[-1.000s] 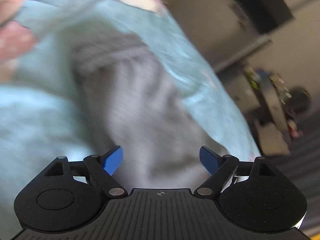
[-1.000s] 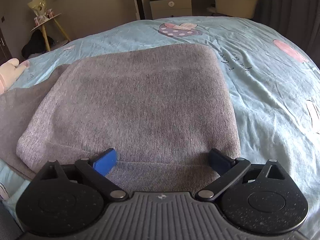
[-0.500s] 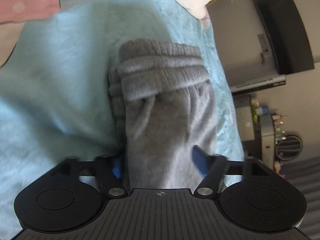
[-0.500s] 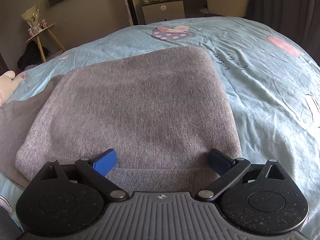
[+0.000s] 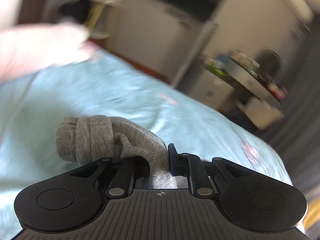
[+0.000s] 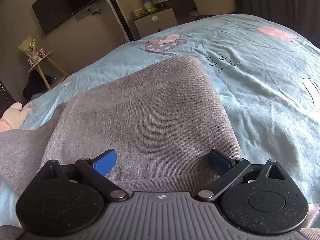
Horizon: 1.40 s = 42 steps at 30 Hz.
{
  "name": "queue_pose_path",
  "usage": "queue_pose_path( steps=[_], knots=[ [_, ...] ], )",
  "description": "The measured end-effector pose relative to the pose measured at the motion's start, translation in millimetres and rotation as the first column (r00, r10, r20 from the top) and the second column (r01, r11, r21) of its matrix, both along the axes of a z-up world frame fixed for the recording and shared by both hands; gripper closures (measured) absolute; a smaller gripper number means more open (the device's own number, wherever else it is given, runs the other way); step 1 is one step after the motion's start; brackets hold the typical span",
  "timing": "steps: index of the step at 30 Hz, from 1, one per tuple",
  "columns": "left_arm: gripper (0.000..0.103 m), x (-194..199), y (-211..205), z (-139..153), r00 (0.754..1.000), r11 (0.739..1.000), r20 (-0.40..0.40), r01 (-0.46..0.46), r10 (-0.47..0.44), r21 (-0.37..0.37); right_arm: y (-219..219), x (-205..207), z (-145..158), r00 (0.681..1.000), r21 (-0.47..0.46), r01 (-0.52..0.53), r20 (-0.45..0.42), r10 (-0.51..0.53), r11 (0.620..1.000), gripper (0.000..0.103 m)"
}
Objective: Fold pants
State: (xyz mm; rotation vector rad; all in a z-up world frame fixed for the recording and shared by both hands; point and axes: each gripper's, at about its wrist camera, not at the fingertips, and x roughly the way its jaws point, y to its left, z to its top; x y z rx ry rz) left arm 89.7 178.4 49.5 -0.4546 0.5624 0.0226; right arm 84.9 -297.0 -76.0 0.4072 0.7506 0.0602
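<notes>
The grey knit pants are lying folded on the light blue bedsheet, filling the middle of the right wrist view, with a further layer of the same fabric spreading to the lower left of that frame. In the left wrist view, the ribbed waistband end of the pants is bunching up at lower centre, raised above the sheet, and the left hand-held gripper is pinching this fabric, its jaws drawn in tight on the cloth. The right hand-held gripper is hovering low over the near edge of the folded pants with its jaws spread wide; the blue pads are sitting apart above the fabric and gripping nothing. A pale plush toy is resting at the left edge of the right wrist frame and is appearing blurred at the upper left of the left wrist frame. Beyond the bed, a wall-mounted television is showing at upper left and a cabinet at upper centre.
</notes>
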Motion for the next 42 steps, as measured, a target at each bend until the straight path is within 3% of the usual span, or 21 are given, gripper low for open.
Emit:
queue_pose_path(
  steps=[2,4,6,8,10,11,12,14,16,17,19,24,27,29,33,38,39,42],
  knots=[
    [0.088,5.8,-39.6,14.7,0.993,0.988,0.03,0.113,-0.116,0.104,0.2,-0.5,0.2,1.0,0.004,0.0,0.003,0.0,1.0,0.004],
    [0.088,7.1,-86.4,22.6,0.972,0.955,0.044,0.217,-0.23,0.204,-0.1,-1.5,0.5,1.0,0.007,-0.003,0.007,0.003,1.0,0.004],
    [0.088,9.3,-134.9,23.8,0.936,0.896,0.033,0.326,-0.351,0.303,-1.4,-2.4,0.6,1.0,0.017,-0.002,0.01,0.002,1.0,0.004],
    [0.087,9.0,-184.8,13.4,0.883,0.811,-0.024,0.442,-0.47,0.382,-4.5,-3.5,0.9,1.0,0.036,0.0,0.014,-0.001,0.999,0.004],
    [0.082,7.6,-227.7,-4.9,0.828,0.729,-0.106,0.538,-0.55,0.422,-8.4,-4.9,1.4,1.0,0.06,0.004,0.017,-0.005,0.998,0.004],
    [0.079,5.8,-245.1,-16.6,0.807,0.701,-0.143,0.573,-0.573,0.424,-10.5,-5.7,1.7,1.0,0.07,0.007,0.019,-0.008,0.997,0.004],
    [0.067,3.3,-258.4,-27.1,0.789,0.682,-0.174,0.601,-0.589,0.417,-12.7,-6.9,1.8,1.0,0.083,0.008,0.023,-0.01,0.997,0.004],
    [0.046,-1.9,-277.3,-45.6,0.776,0.656,-0.237,0.624,-0.585,0.425,-16.4,-8.6,1.8,1.0,0.11,0.006,0.028,-0.009,0.994,0.004],
    [0.047,-14.5,-282.5,-52.3,0.768,0.644,-0.256,0.634,-0.586,0.428,-19.3,-9.5,1.6,1.0,0.131,0.001,0.03,-0.005,0.991,0.004],
    [0.039,-20.7,-282.2,-52.3,0.776,0.646,-0.258,0.625,-0.576,0.438,-20.9,-9.7,1.5,1.0,0.141,0.0,0.031,-0.004,0.99,0.004],
    [0.022,-32.0,-274.1,-51.0,0.814,0.675,-0.25,0.576,-0.524,0.461,-24.1,-8.5,1.3,1.0,0.169,-0.003,0.029,-0.002,0.986,0.004],
    [0.017,-42.1,-220.8,-49.0,0.91,0.791,-0.24,0.412,-0.337,0.452,-34.6,-2.4,5.9,0.999,0.277,-0.028,0.029,0.021,0.96,0.004],
    [0.017,-39.7,-179.9,-51.5,0.945,0.904,-0.251,0.285,-0.21,0.318,-36.5,9.3,9.9,0.999,0.367,-0.055,0.019,0.051,0.928,0.004],
    [0.017,-35.2,-157.8,-57.7,0.949,0.95,-0.278,0.214,-0.147,0.228,-32.1,25.0,10.3,0.994,0.401,-0.093,-0.019,0.109,0.912,0.004],
    [0.019,-34.2,-132.8,-66.8,0.941,0.98,-0.316,0.161,-0.118,0.114,-24.1,56.5,2.8,0.982,0.417,-0.094,-0.108,0.152,0.904,0.004],
    [0.019,-28.8,-123.5,-78.5,0.934,0.99,-0.337,0.135,-0.119,0.027,-15.3,83.7,-10.1,0.975,0.472,-0.07,-0.154,0.16,0.879,0.004],
    [0.019,-26.7,-122.8,-80.9,0.932,0.991,-0.34,0.132,-0.121,0.009,-12.4,88.6,-10.2,0.973,0.478,-0.08,-0.151,0.172,0.874,0.008],
    [0.019,-25.4,-119.9,-84.3,0.932,0.993,-0.344,0.115,-0.117,-0.024,-4.1,99.2,-9.1,0.966,0.466,-0.119,-0.151,0.211,0.877,0.031]
  ],
)
